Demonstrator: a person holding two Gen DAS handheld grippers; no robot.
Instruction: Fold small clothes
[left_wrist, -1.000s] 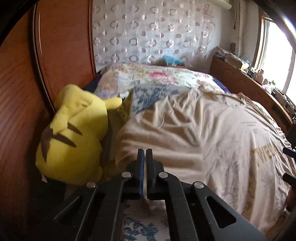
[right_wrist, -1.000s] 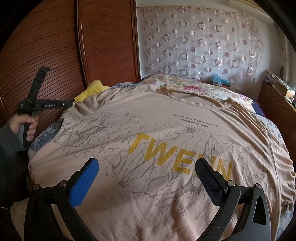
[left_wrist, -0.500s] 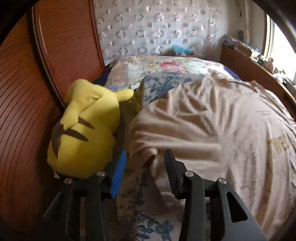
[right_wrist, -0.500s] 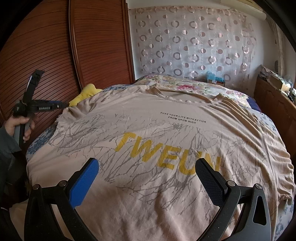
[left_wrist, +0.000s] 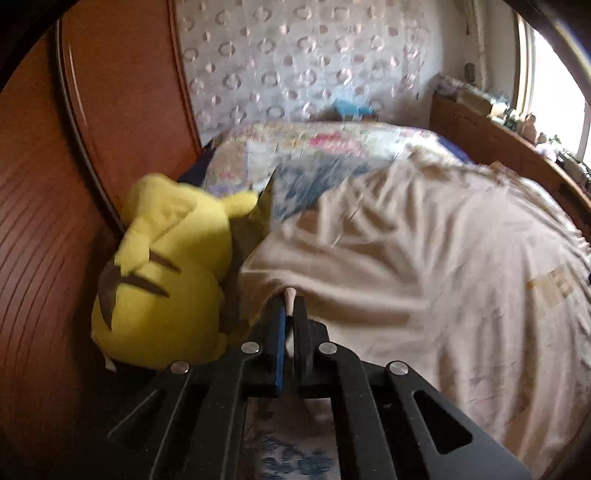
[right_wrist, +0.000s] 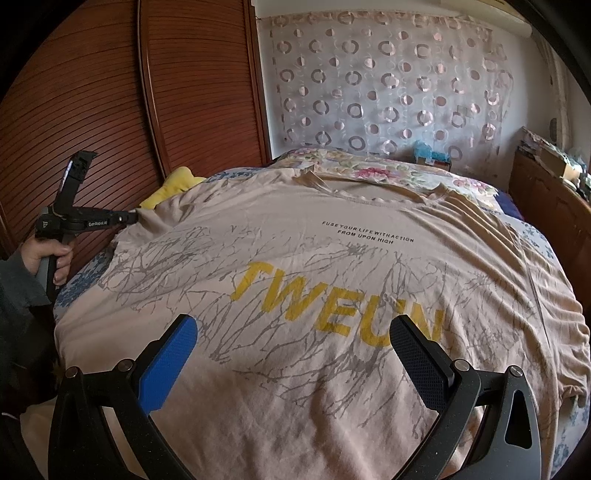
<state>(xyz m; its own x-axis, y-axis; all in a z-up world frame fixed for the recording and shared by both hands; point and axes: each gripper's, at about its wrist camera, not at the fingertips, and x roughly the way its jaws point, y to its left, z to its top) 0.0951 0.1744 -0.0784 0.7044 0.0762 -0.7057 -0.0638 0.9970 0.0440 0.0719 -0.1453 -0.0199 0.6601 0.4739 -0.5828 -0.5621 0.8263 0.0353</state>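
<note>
A big tan T-shirt (right_wrist: 332, 280) lay spread flat on the bed (right_wrist: 532, 229), front side up, with yellow letters and grey scribbly lines on it. Its neck hole pointed at the far wall and its bottom edge was close to the right claw (right_wrist: 291, 354). The shirt covered nearly the whole bed, so only thin strips of flowery sheet showed at the left and right edges.

The left claw (left_wrist: 290, 314) was pinched tight on the left sleeve edge of the T-shirt (left_wrist: 424, 266). A little fold of tan cloth stuck up between its two fingers. In the right wrist view, that left claw (right_wrist: 133, 218) came in from the side and held the sleeve a bit above the bed, so the cloth bunched there. A hand (right_wrist: 48, 254) gripped its handle.

The right claw was wide open and held nothing. It hung above the lower middle of the shirt, with one finger on each side of the yellow letters.

A yellow plush toy (left_wrist: 162, 280) sat squeezed between the bed and the brown wardrobe doors (left_wrist: 48, 184), just beside the pinched sleeve. There was very little room on that side. The right edge of the bed was near a wooden cabinet (right_wrist: 546, 206). The middle of the shirt had plenty of open room.
</note>
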